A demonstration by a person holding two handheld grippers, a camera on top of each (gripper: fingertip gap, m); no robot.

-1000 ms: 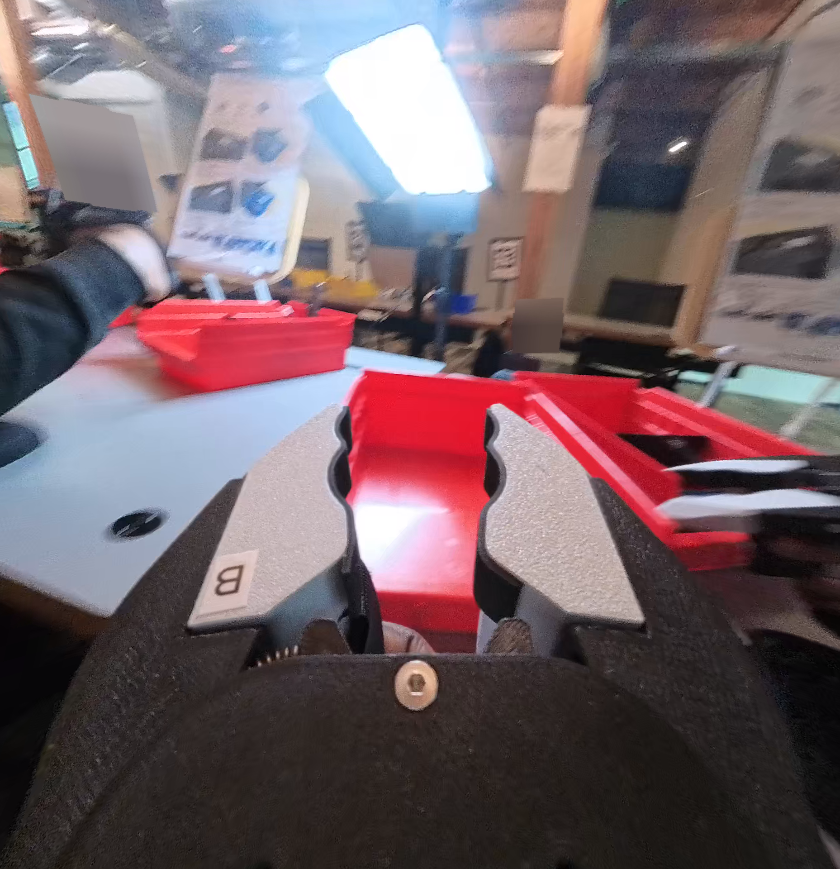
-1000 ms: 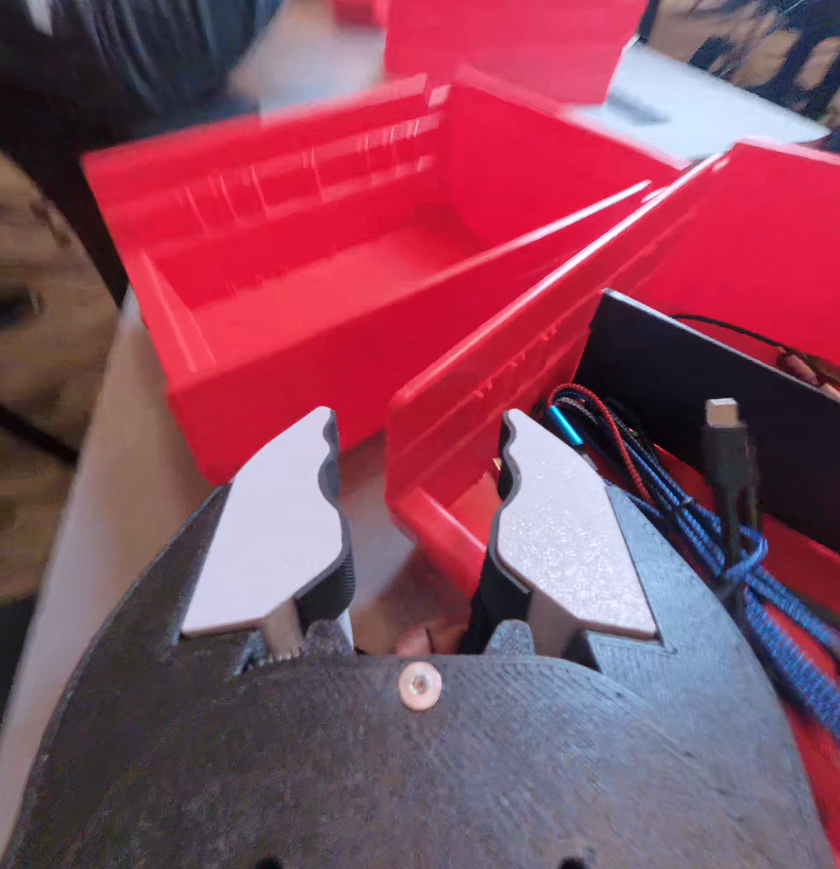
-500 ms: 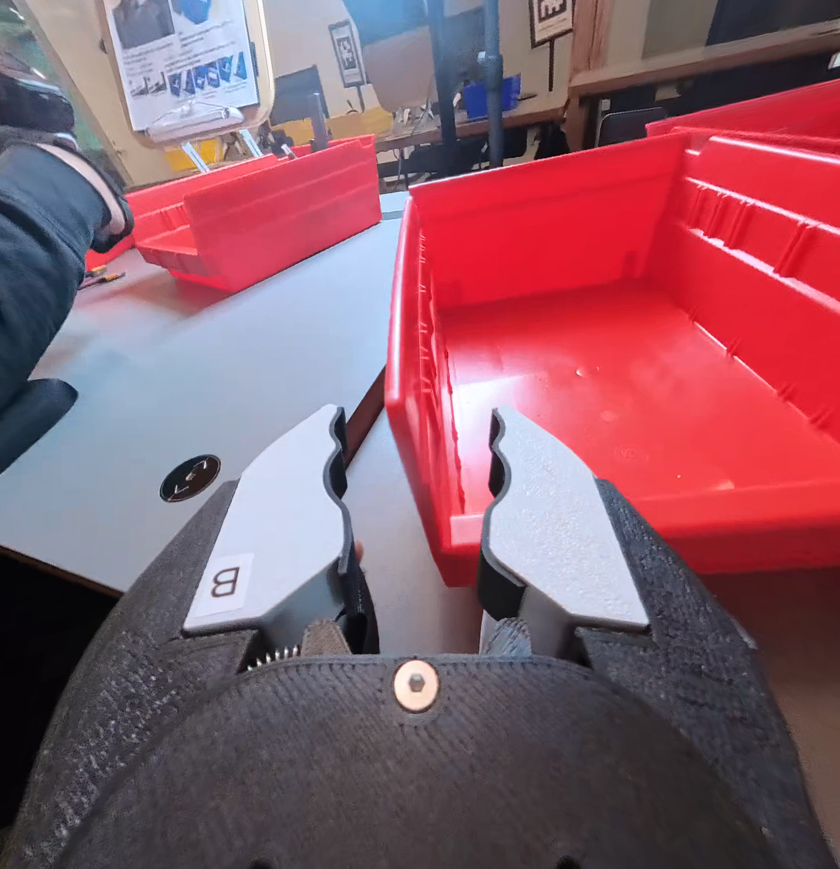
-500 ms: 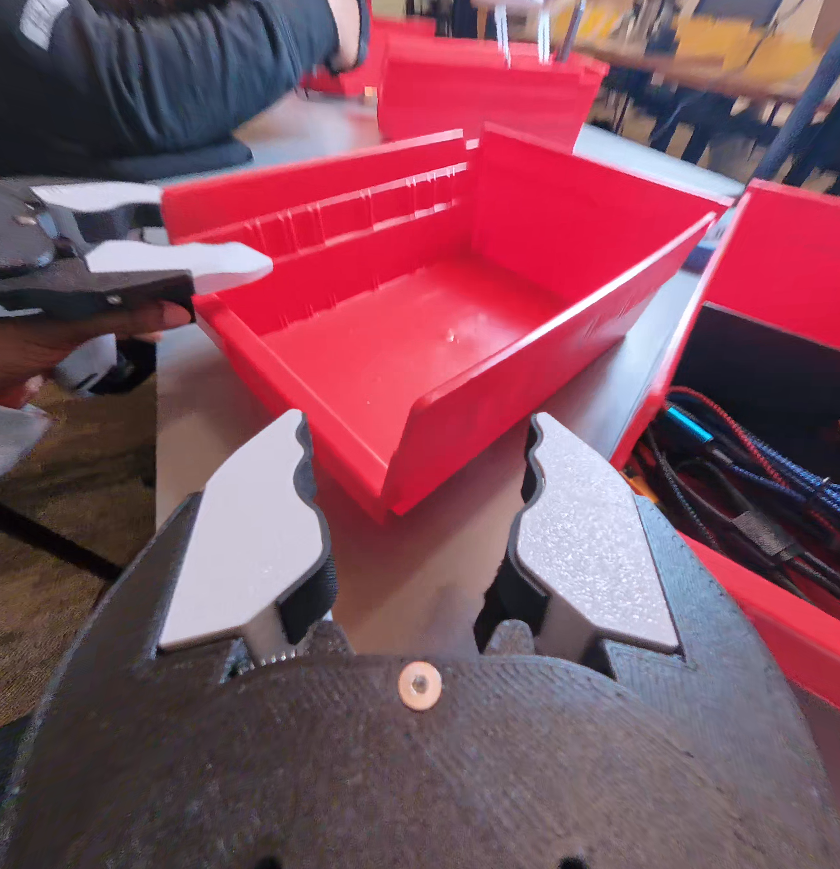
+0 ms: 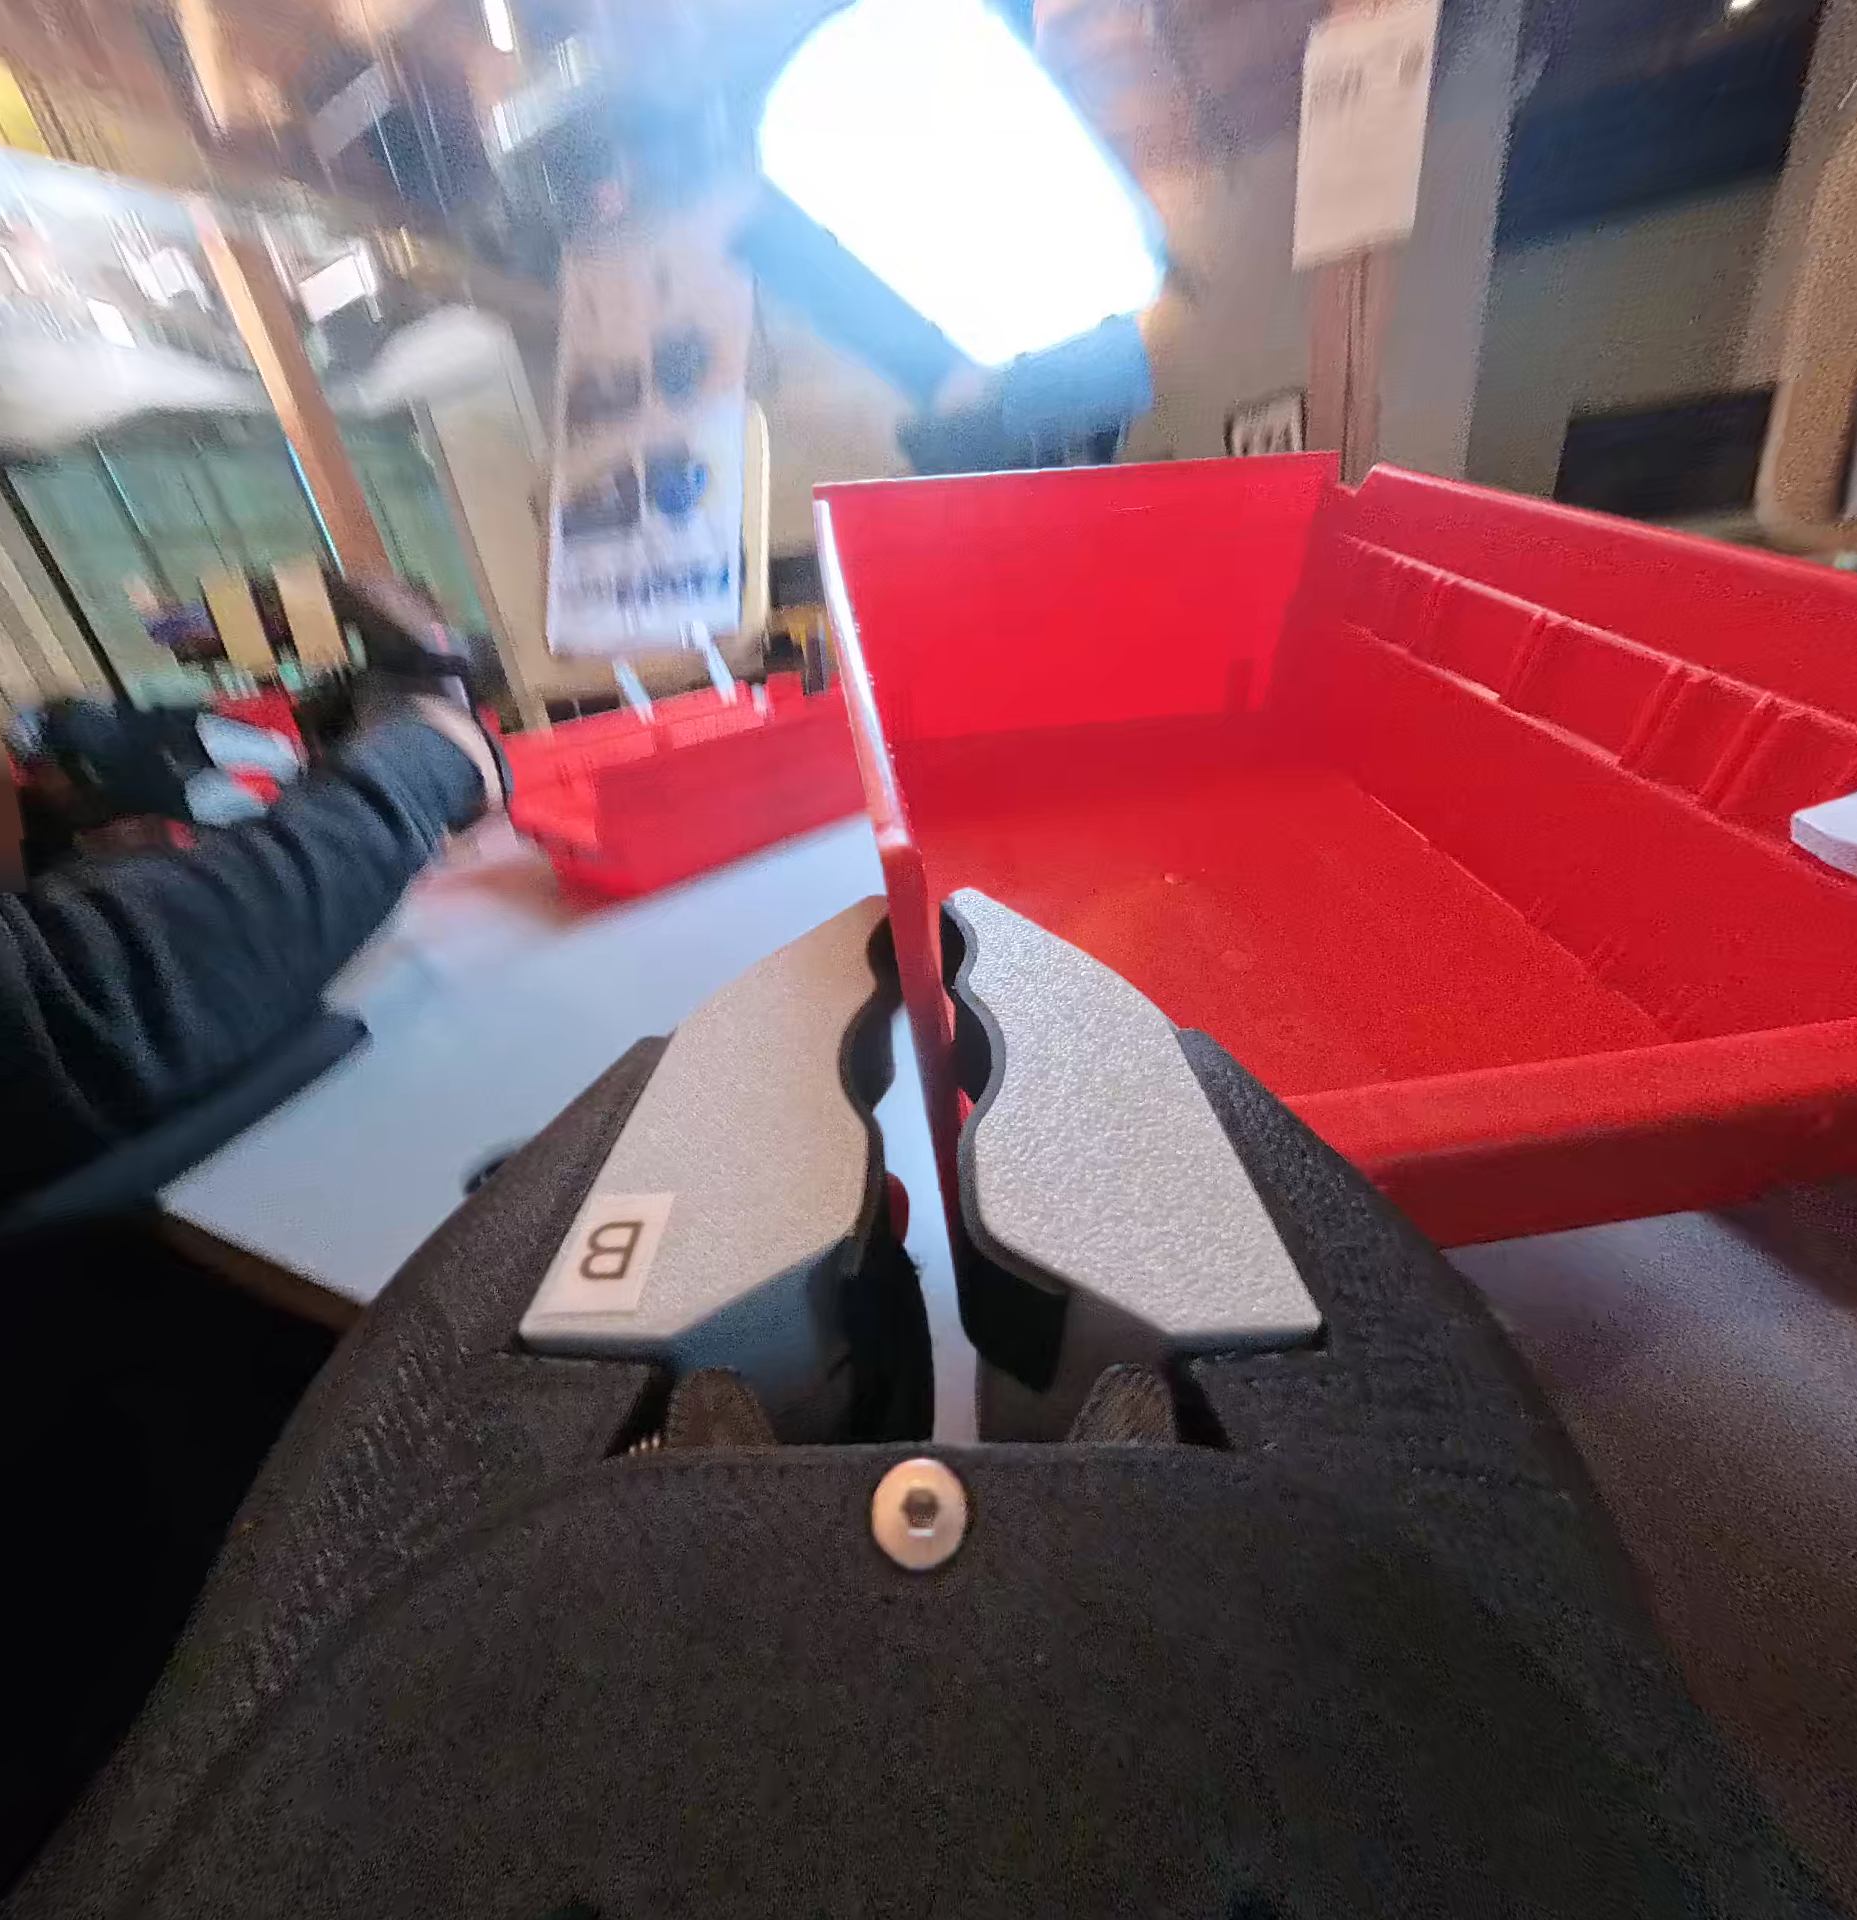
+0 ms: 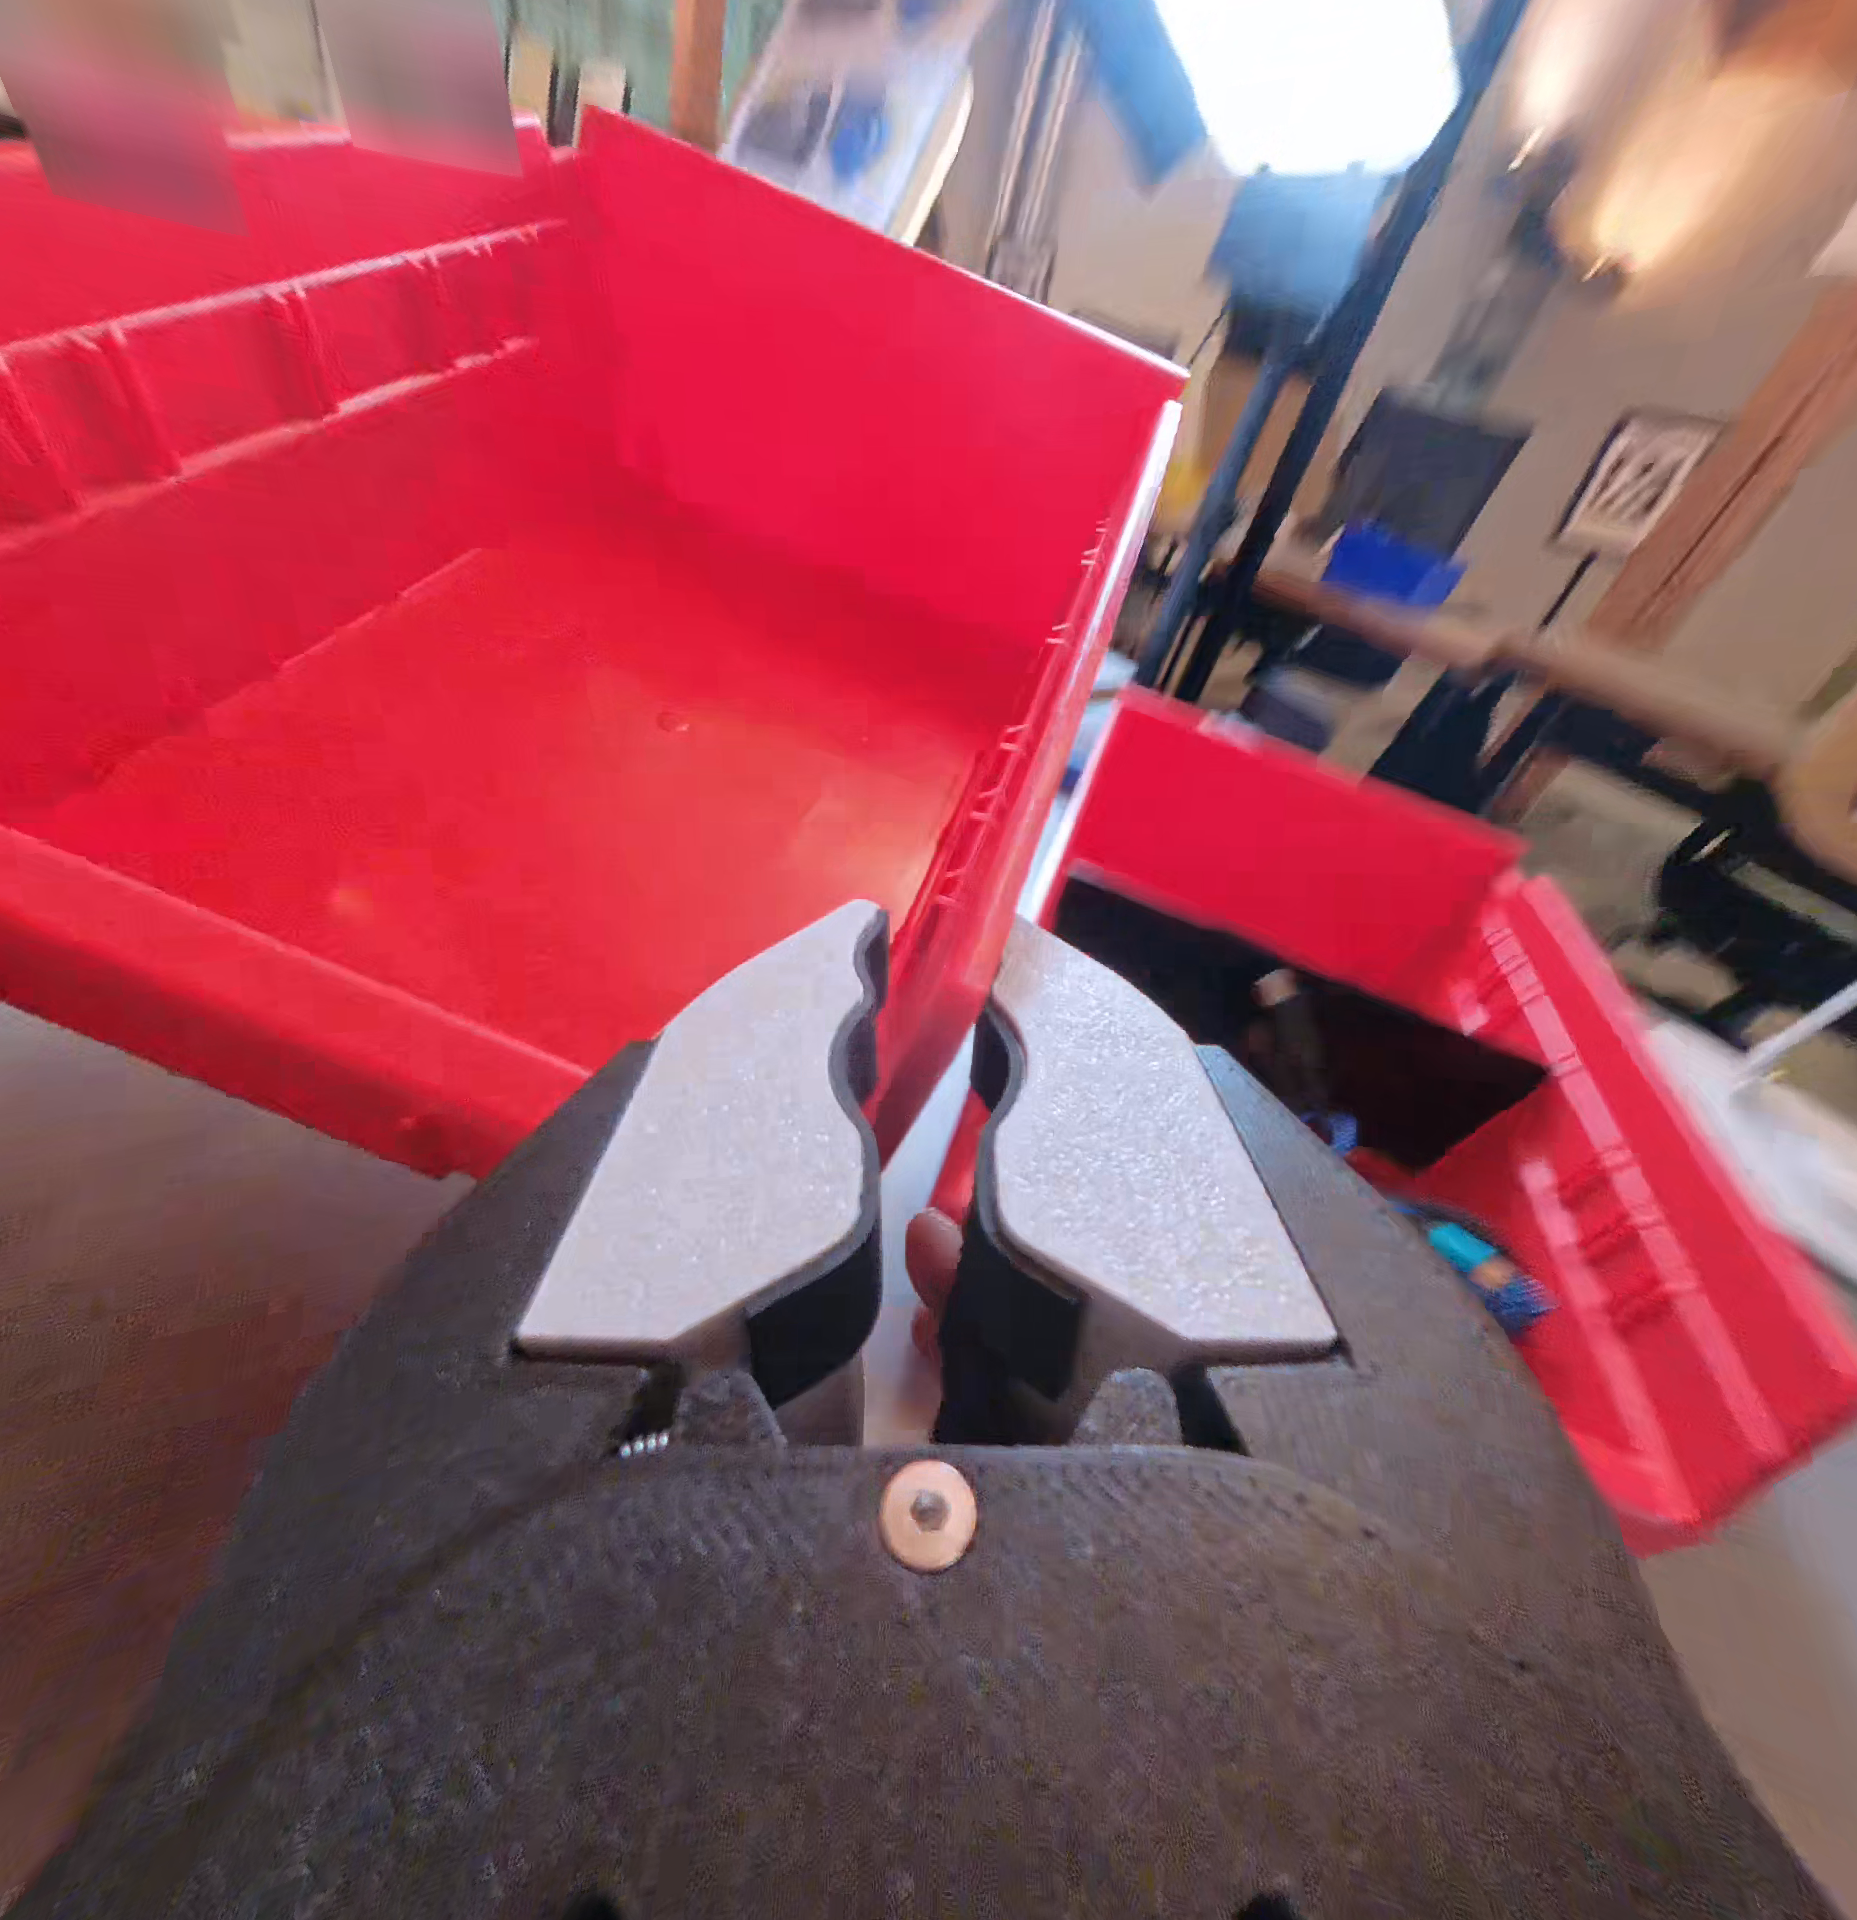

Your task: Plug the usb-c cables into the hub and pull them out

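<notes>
- Jaws of left gripper nearly together, clamped on the left side wall of the empty red bin; wall runs straight between the two pads.
- Jaws of right gripper also nearly together, pinching the same bin's right side wall near its front corner.
- Both grippers hold the one bin, one per side; bin looks tilted, front edge raised off the table in the right wrist view, though blur makes that hard to confirm.
- Usb-c cables: blue braided bundle lies in a second red bin just right of the held one, next to a black insert; untouched.
- Hub: not identifiable in either view, could be hidden in that second bin, cannot tell.
- Progress judgement: very early. No cable grasped, nothing plugged, nothing pulled out. Current step looks like shifting the empty bin, i.e. setup.
- Left to do: release bin, pick cable, find hub, insert, then extract, for each cable.
- Background: another person's dark sleeve and a third red bin farther across the table; heavy motion blur there.
</notes>
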